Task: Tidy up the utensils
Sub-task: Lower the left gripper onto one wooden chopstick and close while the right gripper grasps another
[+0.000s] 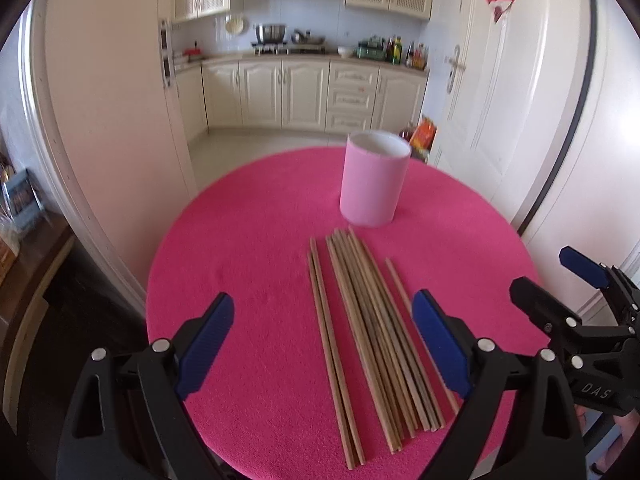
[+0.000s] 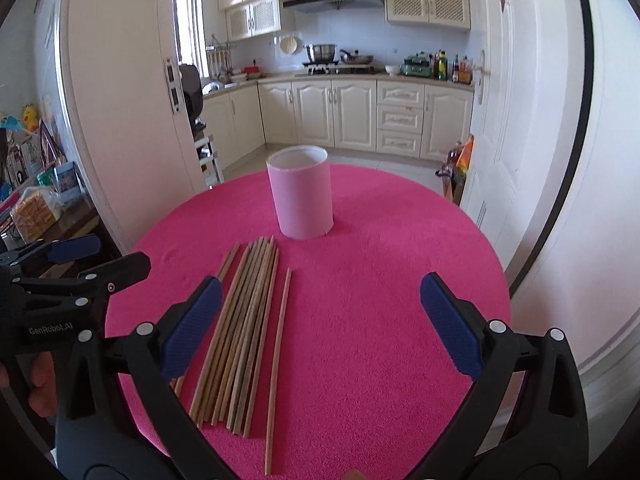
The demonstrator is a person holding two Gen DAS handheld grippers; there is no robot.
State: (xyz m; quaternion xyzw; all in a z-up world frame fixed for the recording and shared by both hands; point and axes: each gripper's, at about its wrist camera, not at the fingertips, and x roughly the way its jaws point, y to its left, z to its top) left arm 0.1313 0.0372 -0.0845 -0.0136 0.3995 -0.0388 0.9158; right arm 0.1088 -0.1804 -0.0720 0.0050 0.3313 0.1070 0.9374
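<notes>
Left gripper [image 1: 324,344] fingers wide, nothing held, above the chopsticks [image 1: 368,336] lying loose on the pink desk [image 1: 240,240]. Right gripper [image 2: 320,324] fingers also wide, empty. Pink cup [image 1: 374,178] upright just beyond the chopstick tips.

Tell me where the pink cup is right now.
The pink cup stands upright on the pink table, just beyond the far tips of the chopsticks, ahead of both grippers.

left tool [image 2: 64,264]: "GenRobot.AI" on its body | right tool [image 1: 560,276]: "DAS" on its body
</notes>
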